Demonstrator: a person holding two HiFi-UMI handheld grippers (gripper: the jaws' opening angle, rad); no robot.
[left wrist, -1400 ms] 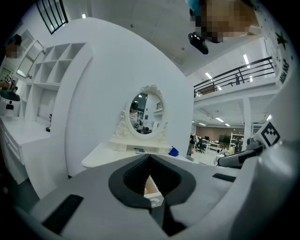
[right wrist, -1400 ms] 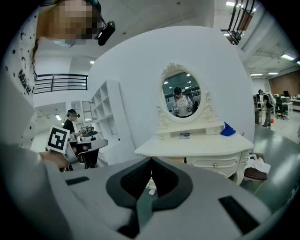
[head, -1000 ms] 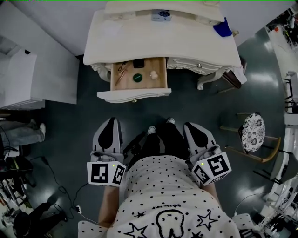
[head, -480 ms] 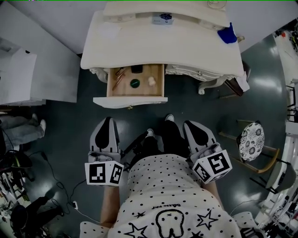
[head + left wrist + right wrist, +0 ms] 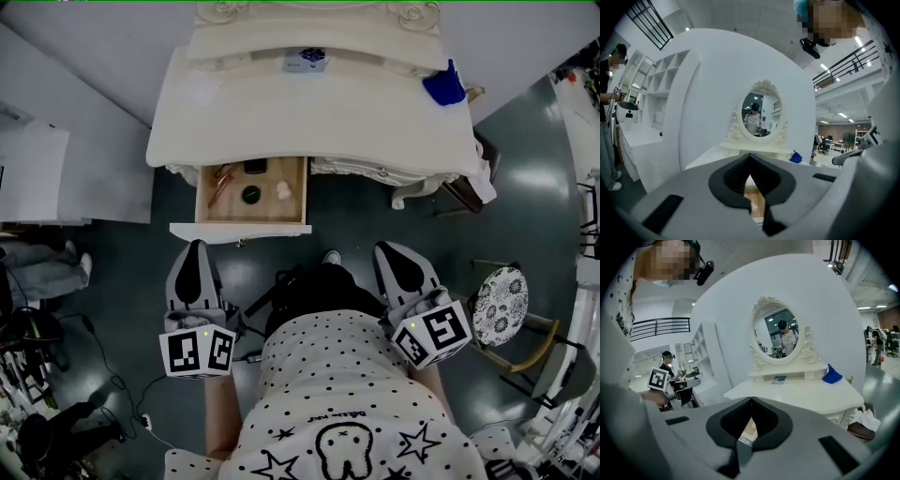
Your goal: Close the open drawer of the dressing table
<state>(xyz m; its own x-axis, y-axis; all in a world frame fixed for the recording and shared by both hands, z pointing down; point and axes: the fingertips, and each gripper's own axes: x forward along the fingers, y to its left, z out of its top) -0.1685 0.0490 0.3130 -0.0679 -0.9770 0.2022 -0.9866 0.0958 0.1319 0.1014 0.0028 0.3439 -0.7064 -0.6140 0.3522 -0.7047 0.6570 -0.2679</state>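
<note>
Grey jaws of the left gripper (image 5: 194,248) and right gripper (image 5: 389,251) are clenched on nothing, just short of the open drawer (image 5: 240,229) under the dressing table (image 5: 309,117). An off-centre shove could jam it crooked.

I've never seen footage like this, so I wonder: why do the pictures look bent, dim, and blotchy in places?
Head view: dim, grey, wide lens bulging the dressing table, glare on the floor. Left gripper view: fisheye circle, black corners, mosaic patch over a face. Right gripper view: same, though the mirror is sharp.
</note>
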